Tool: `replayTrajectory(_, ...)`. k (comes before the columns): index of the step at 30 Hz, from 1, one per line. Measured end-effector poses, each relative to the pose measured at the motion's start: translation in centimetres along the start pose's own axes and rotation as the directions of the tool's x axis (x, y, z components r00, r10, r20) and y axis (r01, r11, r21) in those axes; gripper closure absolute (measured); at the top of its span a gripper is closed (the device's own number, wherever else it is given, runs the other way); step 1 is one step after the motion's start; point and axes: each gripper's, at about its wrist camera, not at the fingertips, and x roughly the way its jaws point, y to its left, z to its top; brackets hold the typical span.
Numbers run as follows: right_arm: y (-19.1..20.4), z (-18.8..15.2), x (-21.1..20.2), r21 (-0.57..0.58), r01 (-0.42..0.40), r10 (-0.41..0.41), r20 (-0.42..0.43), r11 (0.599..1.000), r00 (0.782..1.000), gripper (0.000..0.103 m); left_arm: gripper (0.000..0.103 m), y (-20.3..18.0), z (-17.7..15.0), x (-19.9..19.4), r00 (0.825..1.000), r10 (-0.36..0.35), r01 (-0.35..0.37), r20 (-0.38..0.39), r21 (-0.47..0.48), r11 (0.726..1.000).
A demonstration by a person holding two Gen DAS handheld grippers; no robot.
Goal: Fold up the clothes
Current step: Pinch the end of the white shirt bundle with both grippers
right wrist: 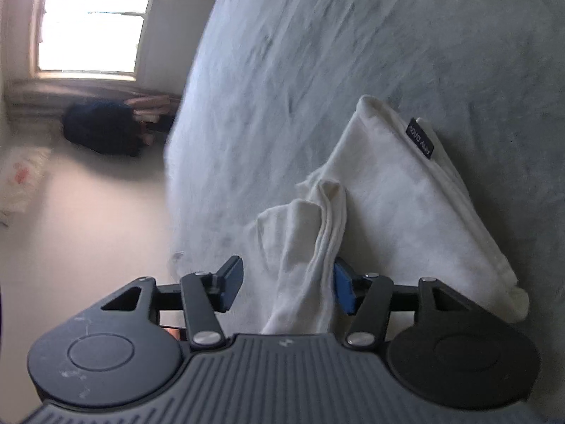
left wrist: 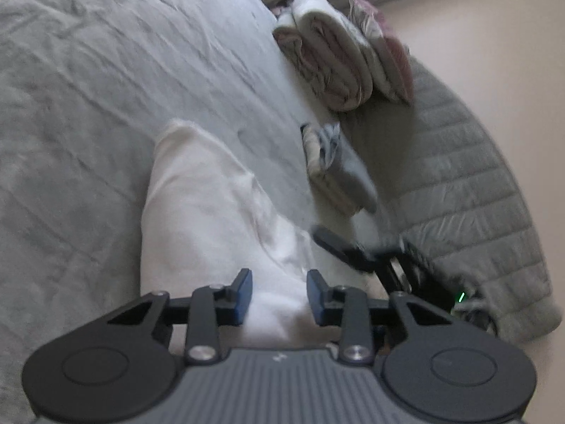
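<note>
Left wrist view: grey bedsheet [left wrist: 88, 106] fills the left side. The white garment [left wrist: 197, 212] lies on it mid-frame, partly folded, and runs down into the left gripper [left wrist: 279, 295]. Blue pads [left wrist: 243, 293] are part-spread with a bunch of the white cloth between them. The gap looks filled, but whether the pads actually press is unclear, so cannot tell if it is a grip. Further right sits a small folded striped piece [left wrist: 328, 162], then a rolled stack of folded laundry [left wrist: 335, 56] near the bed edge on a grey quilted cover [left wrist: 459, 176]. The right gripper [left wrist: 339, 243] shows as a blurred dark shape just beside the white cloth.

Right wrist view: window [right wrist: 91, 17] and a dark bundle [right wrist: 102, 130] on the floor far left. The right gripper [right wrist: 287, 284] has its jaws spread. The left pad is clear of the cloth; the right pad [right wrist: 344, 288] touches a raised ridge of the garment that stands between the jaws. Not pinched. To the right, the main folded slab of the garment [right wrist: 406, 205] lies flat on the sheet [right wrist: 353, 35] with a small dark label [right wrist: 420, 137] at its far edge.

Handling, by judgement: light, soft, limp knit. It will sag and bunch, won't hold a crease unaided, and layers may slide apart. Not fragile, not slippery on the sheet. Best hold is at the corner or hem of the loose raised flap, catching all layers deep in the pads, one claw per corner, so the fold comes over even.
</note>
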Motion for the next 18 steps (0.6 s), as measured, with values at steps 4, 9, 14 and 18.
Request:
replayTrajectory(4,1.7,-1.0,2.1,-0.172,0.124,-0.119,0.038,0.977,0.992,0.074,0.069,-0.6,-0.3,0.5,0.999,0.038,-0.038,0.0,0.054,0.998)
replayTrajectory(9,3.2,-0.7,0.3,-0.3,0.045,-0.025,0.069,0.953,0.997,0.08,0.069,-1.0,0.6,-1.5,0.997,0.017,-0.021,0.078,0.05,0.999)
replayTrajectory(14,2.0,0.2,-2.9,-0.354,-0.006,0.04,0.091,0.935,0.995,0.08,0.069,-1.3,0.8,-1.8,0.991,0.042,-0.055,0.123,0.1,0.993)
replayTrajectory(18,1.2,1.4,-2.7,-0.319,-0.002,0.033,0.09,0.948,0.995,0.08,0.07,-2.3,-0.4,0.1,0.995,0.067,-0.079,0.077,0.173,0.982)
